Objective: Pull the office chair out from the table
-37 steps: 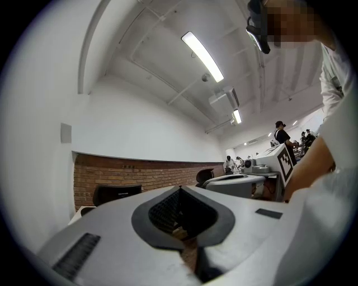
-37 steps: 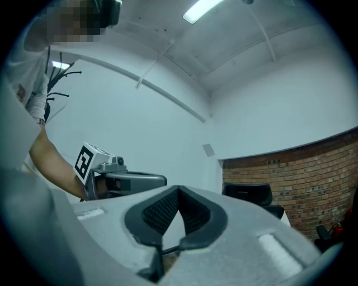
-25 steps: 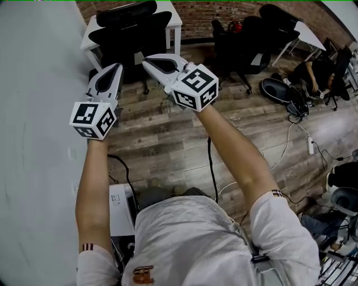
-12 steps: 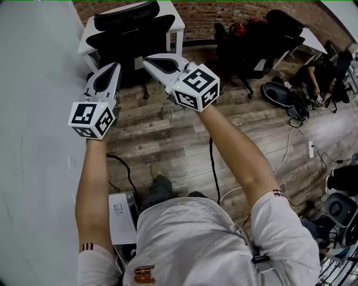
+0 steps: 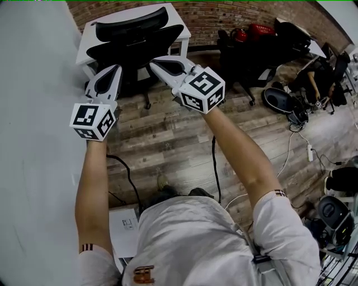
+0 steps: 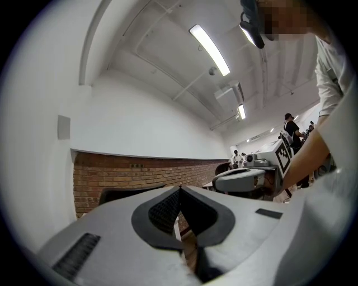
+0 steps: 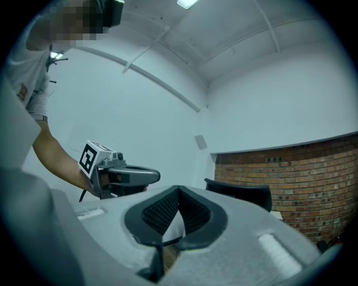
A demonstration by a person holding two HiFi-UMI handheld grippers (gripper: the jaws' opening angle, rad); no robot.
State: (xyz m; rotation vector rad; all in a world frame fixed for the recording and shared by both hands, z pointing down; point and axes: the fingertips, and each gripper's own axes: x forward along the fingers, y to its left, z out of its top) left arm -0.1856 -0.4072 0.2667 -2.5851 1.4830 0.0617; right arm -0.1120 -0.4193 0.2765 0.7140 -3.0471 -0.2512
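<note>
The black office chair (image 5: 136, 43) stands tucked against the white table (image 5: 173, 14) at the top of the head view, its backrest facing me. My left gripper (image 5: 115, 68) is held out just short of the backrest's left side, jaws shut and empty. My right gripper (image 5: 153, 62) hovers beside it, close to the backrest's middle, also shut with nothing in it. In the left gripper view the shut left gripper (image 6: 179, 190) points level at the chair's top edge (image 6: 112, 195). In the right gripper view the shut right gripper (image 7: 179, 189) points at the chair's top (image 7: 241, 194).
A white wall (image 5: 33, 139) runs along the left. More black chairs (image 5: 251, 47) and a red object (image 5: 264, 29) crowd the upper right. Cables (image 5: 215, 162) trail over the wooden floor, a white box (image 5: 126, 228) lies by my feet, and a person (image 5: 313, 78) crouches at the far right.
Both grippers have moved forward together toward the chair and table, which now appear nearer and larger. The jaws stayed shut.
</note>
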